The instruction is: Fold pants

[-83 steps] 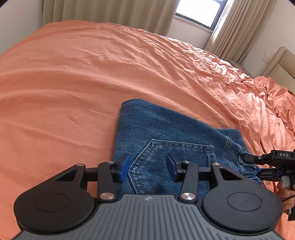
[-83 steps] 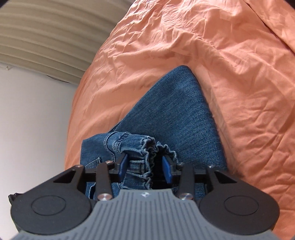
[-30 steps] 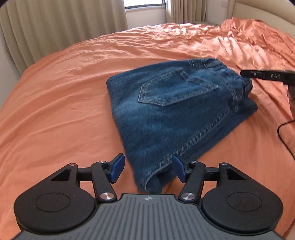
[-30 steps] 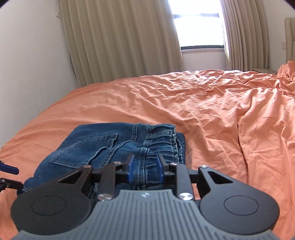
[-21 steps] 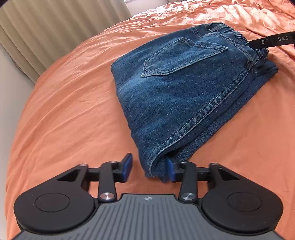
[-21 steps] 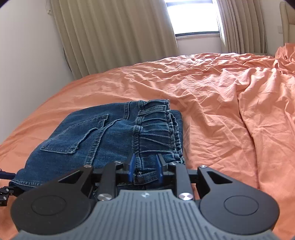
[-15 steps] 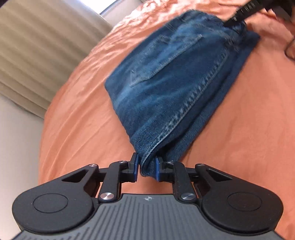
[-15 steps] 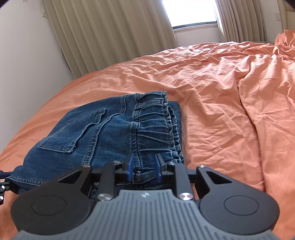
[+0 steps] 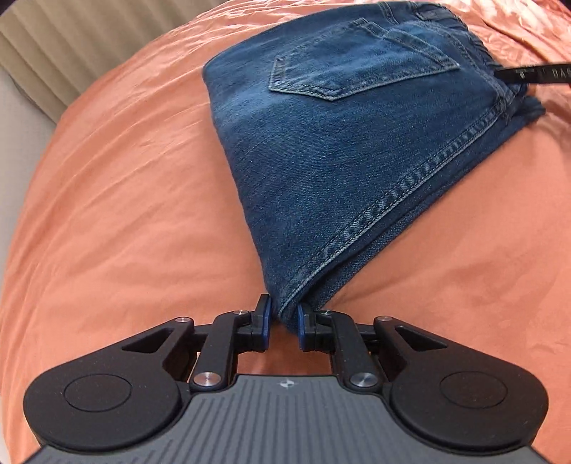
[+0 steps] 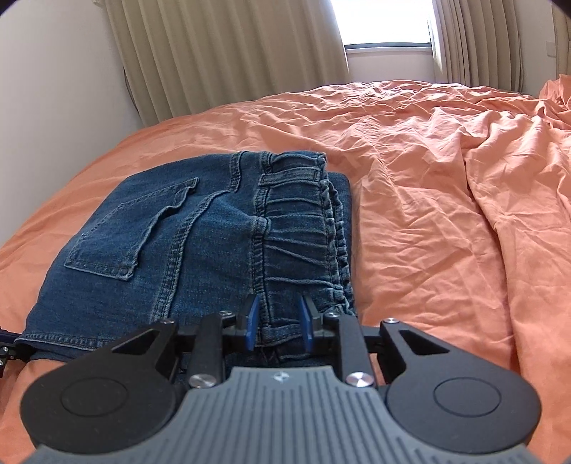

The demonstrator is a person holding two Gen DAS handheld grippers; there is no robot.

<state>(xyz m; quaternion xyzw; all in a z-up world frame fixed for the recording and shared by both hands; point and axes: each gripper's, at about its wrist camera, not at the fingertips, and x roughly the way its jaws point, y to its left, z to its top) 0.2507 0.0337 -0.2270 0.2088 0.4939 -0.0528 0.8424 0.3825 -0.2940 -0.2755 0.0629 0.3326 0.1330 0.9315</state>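
Pants (image 9: 357, 150) lying as compact folded stack on orange bedspread (image 9: 125, 214), filling upper centre and right of left wrist view, back pocket facing up.

Left gripper (image 9: 283, 323) pinching folded corner at lower centre of frame, jaws nearly closed on denim.

Right gripper (image 10: 277, 326) gripping elastic waistband (image 10: 299, 228) at lower centre of its view, jaws narrowly parted around thick fabric.

Judging folding as largely finished; likely remaining: one more fold or squaring stack, then releasing.

Rumpled orange bedspread (image 10: 428, 185), beige curtains (image 10: 221, 53), bright window (image 10: 387, 21)
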